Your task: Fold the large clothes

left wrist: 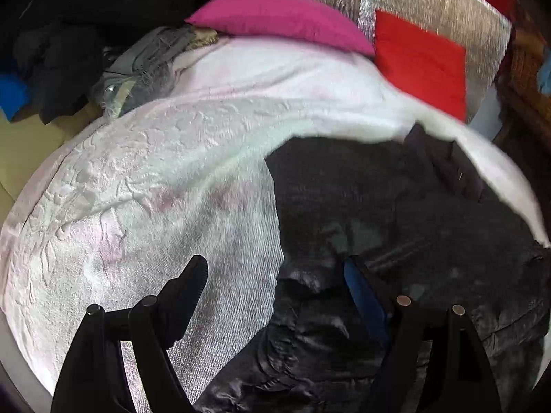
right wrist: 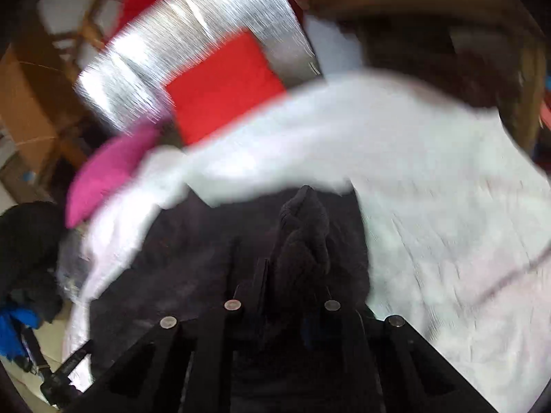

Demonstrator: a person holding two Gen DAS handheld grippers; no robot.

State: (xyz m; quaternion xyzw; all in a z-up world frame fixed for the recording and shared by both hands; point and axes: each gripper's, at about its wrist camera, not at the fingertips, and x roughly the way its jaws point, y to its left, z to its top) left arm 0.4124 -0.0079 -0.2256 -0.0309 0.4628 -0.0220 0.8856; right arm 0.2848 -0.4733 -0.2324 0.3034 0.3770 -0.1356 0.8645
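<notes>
A large black garment [left wrist: 396, 241] lies on a white bedspread [left wrist: 155, 189], at the right of the left wrist view. My left gripper [left wrist: 275, 268] is open above the garment's left edge; one finger [left wrist: 193, 275] hangs over the bedspread, the other [left wrist: 361, 289] over the black cloth. In the blurred right wrist view my right gripper [right wrist: 292, 275] is shut on a bunched fold of the black garment [right wrist: 303, 227], which stands up between the fingers.
A pink cushion [left wrist: 279, 17] and a red cushion [left wrist: 420, 62] lie at the head of the bed against a silver panel [left wrist: 434, 3]. Dark and grey clothes [left wrist: 86, 34] are piled at the left. The left gripper's handle shows in the right wrist view [right wrist: 58, 375].
</notes>
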